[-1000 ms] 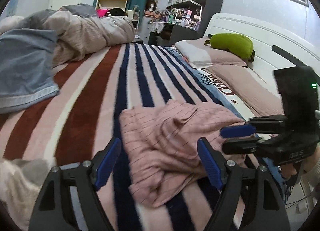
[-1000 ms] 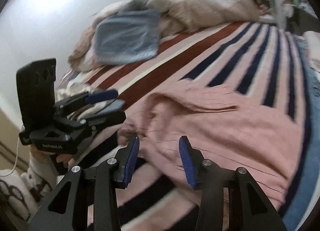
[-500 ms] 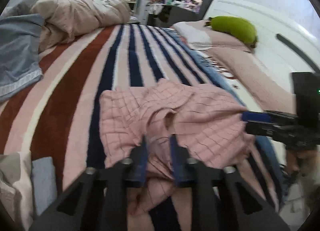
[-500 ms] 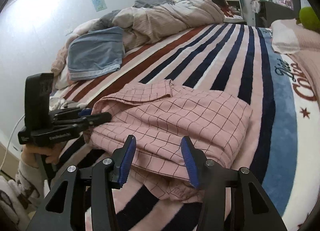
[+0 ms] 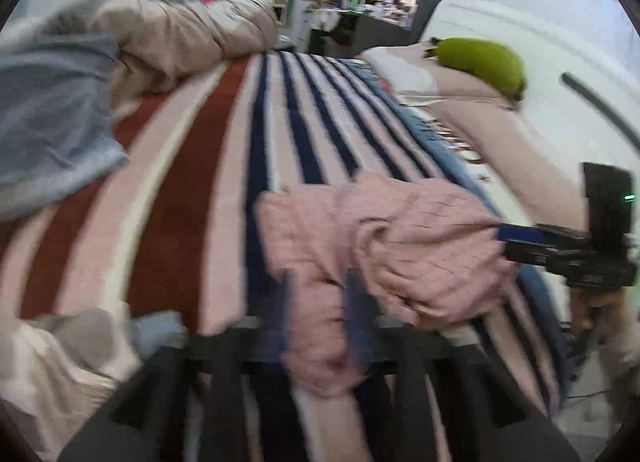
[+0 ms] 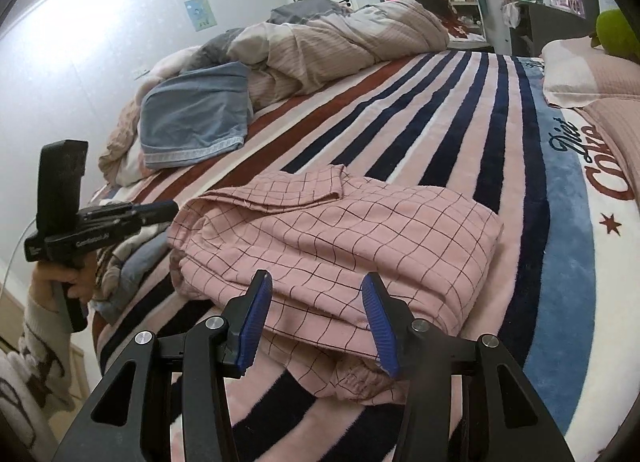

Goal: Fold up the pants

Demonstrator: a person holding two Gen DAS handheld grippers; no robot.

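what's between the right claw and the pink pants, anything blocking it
Nothing visible. The right claw stands open right at the near edge of the pink checked pants, with only the striped blanket beneath. The blue folded garment lies well off to the side.

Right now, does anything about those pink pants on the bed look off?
Yes. The pants are folded but untidy: the top layer is rumpled and skewed at the far-left corner, and the elastic waistband sticks out at the near edge. The left gripper is opening around a bunched fold.

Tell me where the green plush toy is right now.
In the left wrist view the green plush toy lies upper right, on the pillows by the white headboard, well beyond the pink pants.
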